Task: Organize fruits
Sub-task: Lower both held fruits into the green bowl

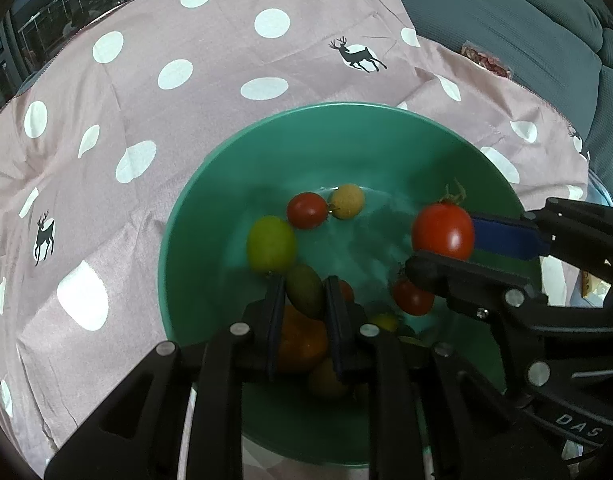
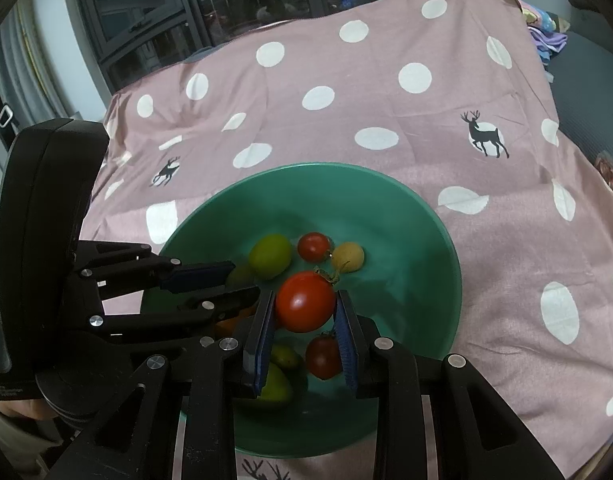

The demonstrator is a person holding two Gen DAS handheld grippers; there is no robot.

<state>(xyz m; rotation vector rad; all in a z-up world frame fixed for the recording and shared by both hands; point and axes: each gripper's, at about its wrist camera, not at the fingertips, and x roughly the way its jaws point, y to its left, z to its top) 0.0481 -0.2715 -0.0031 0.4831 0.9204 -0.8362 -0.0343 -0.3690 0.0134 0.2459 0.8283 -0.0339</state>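
A green bowl sits on the pink dotted cloth and holds several small tomatoes and fruits. My left gripper is shut on a dark green oval tomato above the bowl; it enters the right wrist view from the left. My right gripper is shut on a red tomato with a stem, over the bowl; it shows in the left wrist view holding that tomato. In the bowl lie a light green fruit, a small red tomato and a yellow one.
The pink cloth with white dots and deer prints covers the surface around the bowl. A grey sofa lies at the far right. Dark windows stand behind. A snack packet lies at the cloth's right edge.
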